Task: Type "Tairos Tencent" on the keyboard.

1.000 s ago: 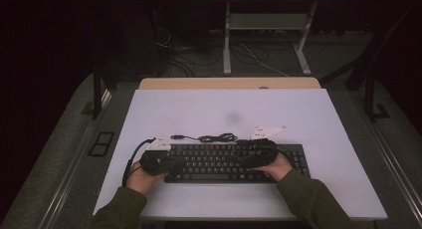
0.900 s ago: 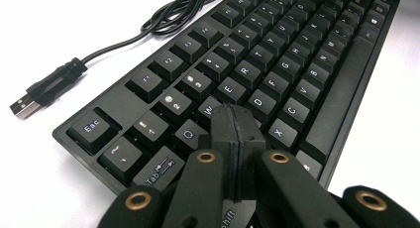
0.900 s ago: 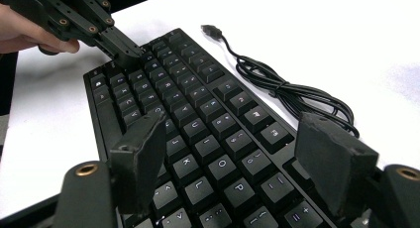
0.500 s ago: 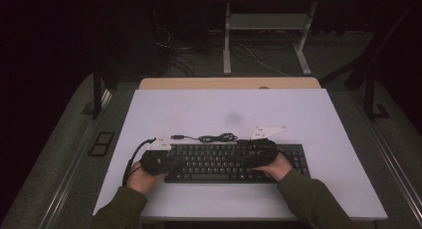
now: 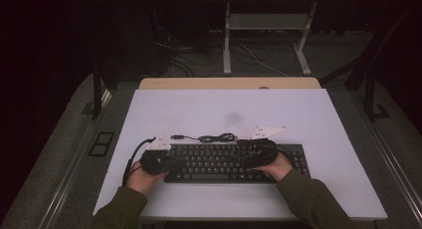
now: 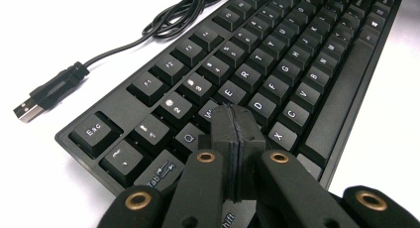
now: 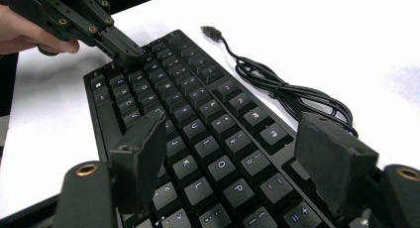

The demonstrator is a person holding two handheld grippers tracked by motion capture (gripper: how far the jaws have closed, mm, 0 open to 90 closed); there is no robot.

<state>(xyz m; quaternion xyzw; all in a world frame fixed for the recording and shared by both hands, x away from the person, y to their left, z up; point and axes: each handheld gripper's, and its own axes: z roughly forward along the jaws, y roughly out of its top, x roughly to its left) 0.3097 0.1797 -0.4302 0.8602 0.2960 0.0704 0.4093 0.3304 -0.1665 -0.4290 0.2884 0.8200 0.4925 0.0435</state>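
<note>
With the left gripper point(image 6: 233, 121) pinched together on the keyboard point(image 6: 277, 54) and the right gripper point(image 7: 233, 153) spread wide above it, the closed tips risked striking neighbouring keys.

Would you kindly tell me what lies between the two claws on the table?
A stretch of the black keyboard and its middle key rows lies between the left claw and the right claw, as the high view shows.

Black keyboard point(image 5: 219, 162) lies flat near the table's front edge (its cable point(image 5: 211, 138) coiled behind, unplugged).
</note>
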